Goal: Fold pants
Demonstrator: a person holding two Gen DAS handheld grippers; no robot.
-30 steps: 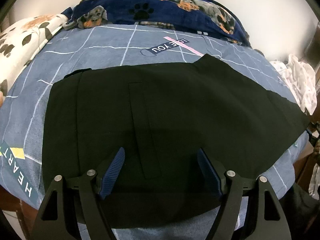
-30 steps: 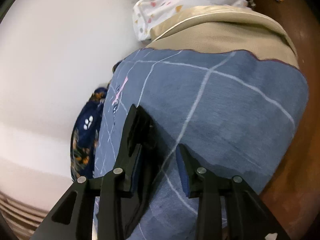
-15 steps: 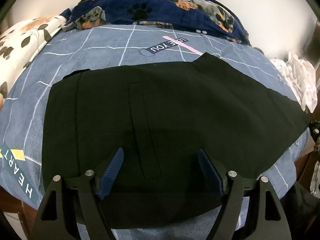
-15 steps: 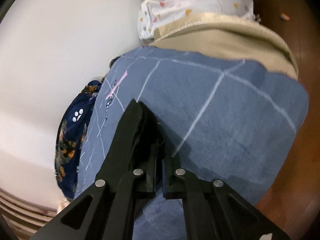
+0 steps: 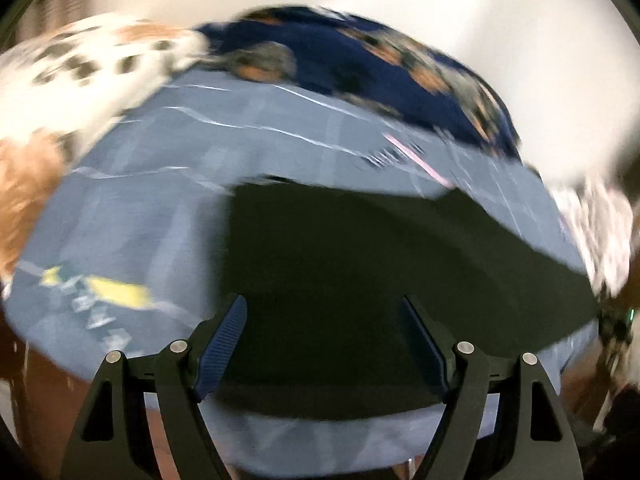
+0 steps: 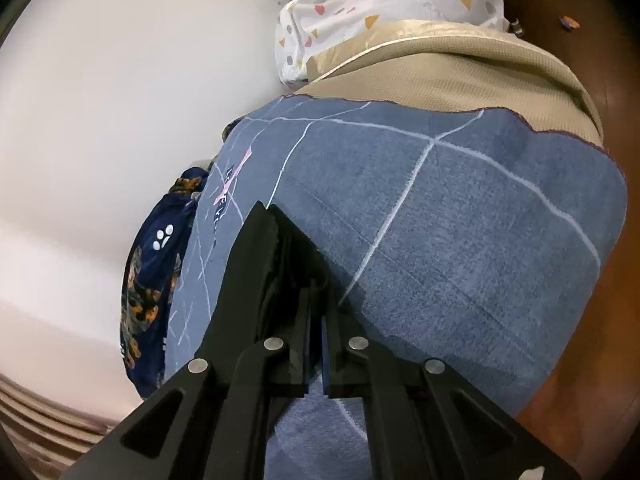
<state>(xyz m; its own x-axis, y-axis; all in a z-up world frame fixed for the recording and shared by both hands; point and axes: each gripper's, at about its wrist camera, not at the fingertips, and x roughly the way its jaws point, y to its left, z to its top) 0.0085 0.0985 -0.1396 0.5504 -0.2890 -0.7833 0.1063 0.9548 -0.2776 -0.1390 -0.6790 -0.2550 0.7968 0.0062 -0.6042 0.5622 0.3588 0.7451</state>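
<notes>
Black pants (image 5: 360, 272) lie flat on a blue checked bedsheet (image 5: 168, 184). The left wrist view is blurred by motion. My left gripper (image 5: 324, 340) is open and empty, hovering over the near left part of the pants. My right gripper (image 6: 316, 320) is shut on a fold of the black pants fabric (image 6: 280, 252), pinched between its fingers just above the blue sheet (image 6: 460, 240). How much of the fabric is lifted cannot be seen.
A navy dog-print blanket (image 5: 380, 52) and a white spotted pillow (image 5: 80, 76) lie at the far side of the bed. A beige cover (image 6: 460, 64) and a white patterned cloth (image 6: 380, 4) sit past the sheet's end. Brown floor (image 6: 600, 320) borders the bed.
My right gripper closed on the edge of the pants. My left gripper has swung left quickly, so the pants now sit right of centre and the view is blurred.
</notes>
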